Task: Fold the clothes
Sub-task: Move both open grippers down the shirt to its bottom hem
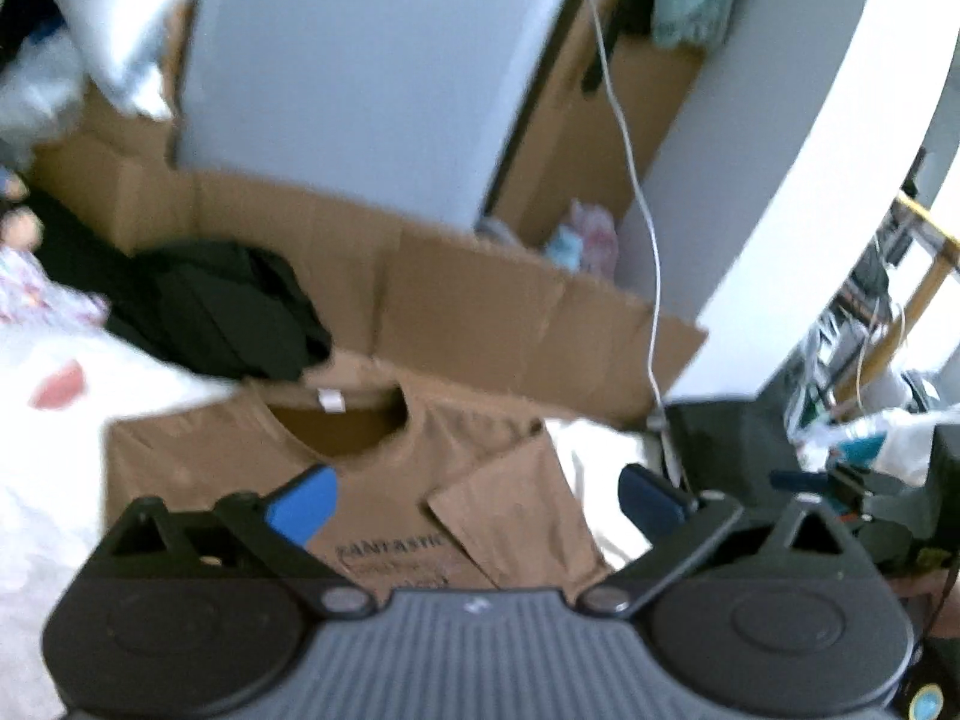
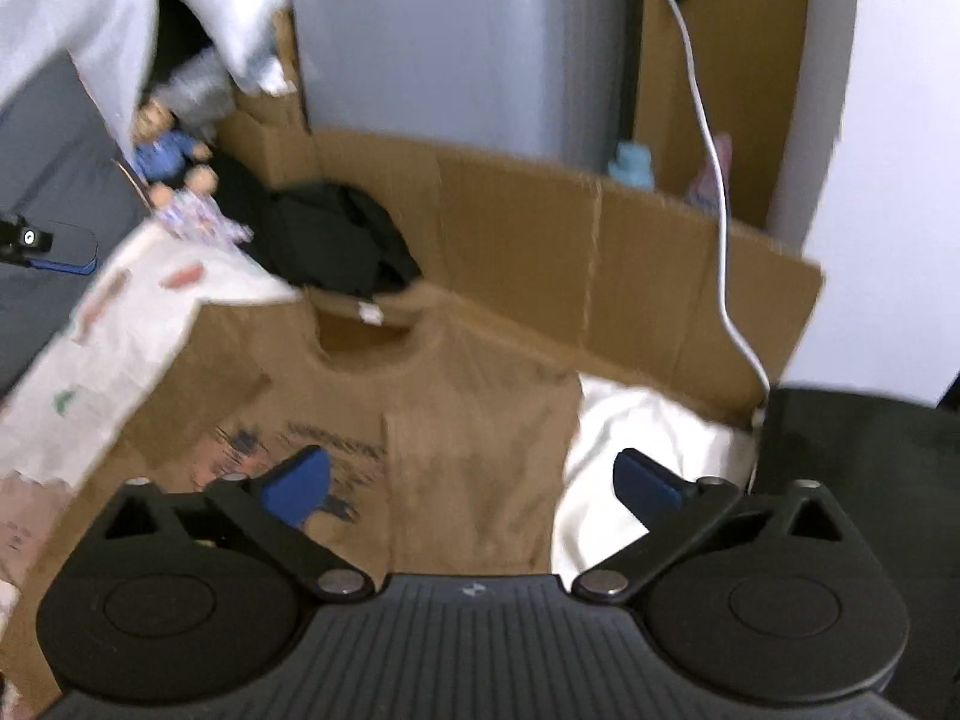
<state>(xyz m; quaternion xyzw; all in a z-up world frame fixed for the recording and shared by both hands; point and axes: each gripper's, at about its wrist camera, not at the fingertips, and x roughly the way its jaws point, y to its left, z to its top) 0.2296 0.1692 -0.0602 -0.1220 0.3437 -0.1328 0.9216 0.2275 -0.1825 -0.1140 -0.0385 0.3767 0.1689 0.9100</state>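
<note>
Risk sits with the folded sleeve [image 1: 516,510] of the brown T-shirt [image 2: 456,420]: left gripper [image 1: 474,495] and right gripper [image 2: 471,480] hover wide open, empty; a careless regrasp could drag it loose

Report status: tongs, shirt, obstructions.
Left tongs open, empty. Right tongs open, empty. Brown printed T-shirt lying flat, sleeve folded in. Black crumpled garment beside collar.

The left gripper [image 1: 480,495] is hovering with its blue fingers [image 1: 303,504] spread wide and empty above a brown T-shirt [image 1: 390,468] lying flat, one sleeve folded inward. Dark clothes [image 1: 234,306] are lying just beyond its collar, against a cardboard wall [image 1: 480,306].
</note>
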